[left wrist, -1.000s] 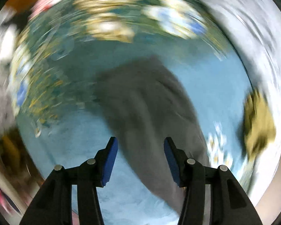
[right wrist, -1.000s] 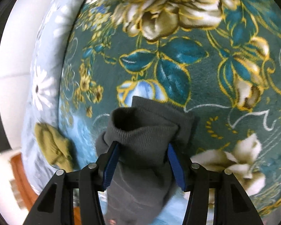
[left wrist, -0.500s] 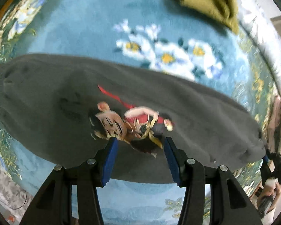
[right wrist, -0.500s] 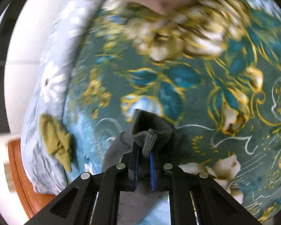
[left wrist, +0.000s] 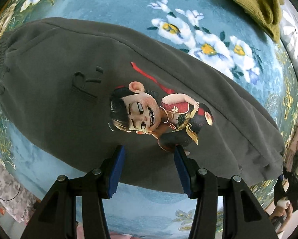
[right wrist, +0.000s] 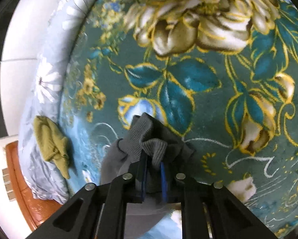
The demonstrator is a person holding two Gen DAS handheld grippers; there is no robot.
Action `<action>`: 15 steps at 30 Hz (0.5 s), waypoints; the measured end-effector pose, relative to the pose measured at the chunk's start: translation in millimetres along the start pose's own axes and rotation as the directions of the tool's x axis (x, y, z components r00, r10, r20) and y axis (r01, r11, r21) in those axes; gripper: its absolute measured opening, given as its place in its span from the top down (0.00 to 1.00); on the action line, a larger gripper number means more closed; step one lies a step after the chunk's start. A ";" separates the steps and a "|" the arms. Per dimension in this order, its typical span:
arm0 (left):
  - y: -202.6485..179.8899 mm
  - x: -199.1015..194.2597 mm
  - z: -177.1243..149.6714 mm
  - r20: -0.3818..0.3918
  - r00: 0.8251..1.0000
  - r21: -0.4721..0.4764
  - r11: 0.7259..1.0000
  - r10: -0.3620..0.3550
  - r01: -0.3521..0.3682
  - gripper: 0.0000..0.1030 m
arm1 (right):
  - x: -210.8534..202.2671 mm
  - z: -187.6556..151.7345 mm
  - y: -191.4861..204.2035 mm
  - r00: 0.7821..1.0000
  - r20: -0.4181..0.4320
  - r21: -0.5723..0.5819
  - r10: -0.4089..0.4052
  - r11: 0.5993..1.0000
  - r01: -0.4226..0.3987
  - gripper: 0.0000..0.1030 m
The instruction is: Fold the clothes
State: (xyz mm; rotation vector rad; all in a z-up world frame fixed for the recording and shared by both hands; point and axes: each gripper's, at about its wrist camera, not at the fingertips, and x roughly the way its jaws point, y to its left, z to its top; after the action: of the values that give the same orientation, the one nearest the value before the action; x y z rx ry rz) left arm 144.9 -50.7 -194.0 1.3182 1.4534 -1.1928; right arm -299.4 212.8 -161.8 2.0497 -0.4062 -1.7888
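Dark grey sweatpants (left wrist: 69,103) with a cartoon boy print (left wrist: 155,113) lie stretched flat across the floral blanket (left wrist: 113,2) in the left wrist view. My left gripper (left wrist: 149,159) is open and empty, its fingers over the near edge of the pants below the print. In the right wrist view my right gripper (right wrist: 154,171) is shut on the ribbed cuff (right wrist: 147,139) of the pants, bunched between the pads. The right gripper also shows at the far right of the left wrist view (left wrist: 288,187), at the cuff end.
An olive green garment (left wrist: 254,2) lies at the blanket's far edge, also in the right wrist view (right wrist: 51,145). A pale floral quilt (right wrist: 43,83) borders the blanket. A wooden bed edge (right wrist: 23,183) and white wall lie beyond. Pink patterned cloth (left wrist: 3,185) sits at lower left.
My right gripper closed on the cuff and now holds it bunched. My left gripper swung over the pants and moved closer to the print, staying open.
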 end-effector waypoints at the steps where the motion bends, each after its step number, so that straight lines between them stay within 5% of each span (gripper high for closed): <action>1: 0.0 0.7 0.0 -0.002 1.000 0.001 1.000 0.004 -0.004 0.49 | -5.4 -1.6 -2.0 1.000 0.020 0.000 0.006 1.000 -0.006 0.64; 4: -0.4 0.5 0.0 -0.005 1.000 0.004 1.000 0.013 -0.013 0.49 | -10.2 -2.3 -15.4 0.999 0.041 0.032 0.021 0.999 -0.023 0.55; 13: -5.4 -19.0 3.8 0.017 0.999 0.031 0.999 0.037 -0.037 0.49 | 28.5 1.7 -27.6 0.999 -0.015 0.137 0.041 0.990 -0.039 0.55; 15: -7.1 -25.3 2.9 0.028 0.999 0.023 0.999 0.034 -0.034 0.49 | 27.4 1.0 -27.6 0.999 -0.011 0.154 0.042 0.987 -0.040 0.61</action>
State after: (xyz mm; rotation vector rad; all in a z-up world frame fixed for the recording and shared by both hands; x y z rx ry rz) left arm 140.7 -59.0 -169.2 1.3318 1.3956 -1.2051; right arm -297.4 224.5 -198.9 2.1389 -0.5953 -1.7672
